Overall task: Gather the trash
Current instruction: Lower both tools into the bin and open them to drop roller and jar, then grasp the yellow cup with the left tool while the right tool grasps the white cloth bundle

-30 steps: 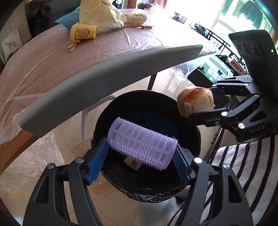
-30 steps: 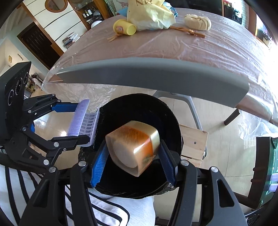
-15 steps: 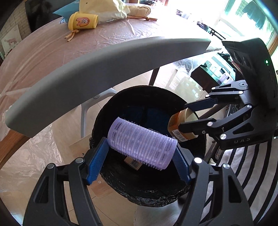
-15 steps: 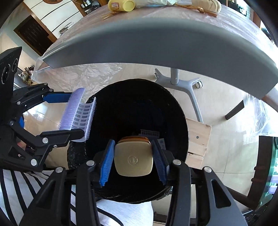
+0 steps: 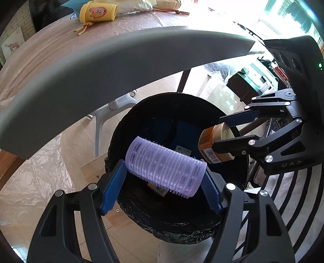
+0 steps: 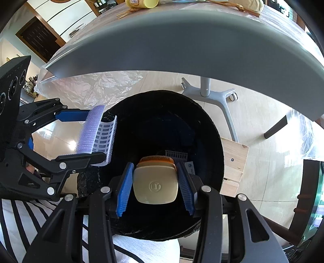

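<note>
Over the bin (image 5: 182, 226) — roller (image 5: 165, 169) clamped in left gripper (image 5: 162, 188)

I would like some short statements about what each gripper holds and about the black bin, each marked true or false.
1. The left gripper holds a purple hair roller. True.
2. The right gripper is open and holds nothing. False: it is shut on an amber jar with a beige lid.
3. Both held items are above the opening of the black bin. True.
4. The bin is completely empty. False: some packaging already lies at its bottom.
5. The yellow cup stands upright on the floor. False: it lies on its side on the table.
</note>
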### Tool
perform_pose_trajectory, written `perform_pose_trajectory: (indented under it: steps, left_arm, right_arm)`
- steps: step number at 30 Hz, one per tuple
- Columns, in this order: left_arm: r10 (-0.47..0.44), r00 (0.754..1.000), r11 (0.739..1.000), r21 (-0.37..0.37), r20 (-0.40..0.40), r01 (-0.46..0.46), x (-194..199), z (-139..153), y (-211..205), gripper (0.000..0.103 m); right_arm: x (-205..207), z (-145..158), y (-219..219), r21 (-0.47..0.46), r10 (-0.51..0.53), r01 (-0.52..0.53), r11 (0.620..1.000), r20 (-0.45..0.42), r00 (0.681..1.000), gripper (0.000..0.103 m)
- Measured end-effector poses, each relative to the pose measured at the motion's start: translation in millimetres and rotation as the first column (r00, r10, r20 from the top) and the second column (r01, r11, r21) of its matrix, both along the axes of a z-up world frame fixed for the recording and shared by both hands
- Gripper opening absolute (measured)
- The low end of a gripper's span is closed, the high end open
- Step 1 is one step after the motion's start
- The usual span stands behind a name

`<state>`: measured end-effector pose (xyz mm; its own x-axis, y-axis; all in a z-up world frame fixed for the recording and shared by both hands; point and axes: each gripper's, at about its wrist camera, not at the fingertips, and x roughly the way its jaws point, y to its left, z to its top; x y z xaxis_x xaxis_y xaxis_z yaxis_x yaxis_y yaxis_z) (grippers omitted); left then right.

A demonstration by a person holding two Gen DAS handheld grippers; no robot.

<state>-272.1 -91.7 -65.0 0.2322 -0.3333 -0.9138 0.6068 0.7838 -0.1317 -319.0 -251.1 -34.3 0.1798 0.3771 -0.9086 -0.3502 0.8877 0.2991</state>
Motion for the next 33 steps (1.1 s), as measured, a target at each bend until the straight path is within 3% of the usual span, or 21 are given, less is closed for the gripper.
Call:
perform_pose_trajectory:
  steps: [21,23,24,29,33]
  left_arm:
    - [-0.041,0.999,0.998,0.056,0.014,0.04,1,-16,-12,0.072]
    - [-0.033,0.999,0.997,0.078,0.023,0.031,0,-17,-13,0.078]
    - [-0.029,0.999,0.996,0.081,0.023,0.027,0,-17,-12,0.079]
    - [-0.008,1.0,0.998,0.057,0.011,0.007,-1,-11,-7,0.079]
    - [-0.003,0.999,1.0,0.017,0.035,0.002,-5,12,0,0.079]
  right_arm:
    - [7,-17,-1,-0.042,-0.013,0.012,0.999,-0.019,1.0,0.044]
    - [6,-15,-4,-0.039,-0.023,0.022,0.999,-0.01,1.0,0.06]
    - [6,-13,-7,-0.027,-0.041,0.041,0.999,-0.006,0.999,0.073]
    - [3,3,-17,-0.013,-0.076,0.077,0.997,0.027,0.997,0.074]
    - [-2,27,-30,0.003,-0.098,0.098,0.995,0.065,0.993,0.076]
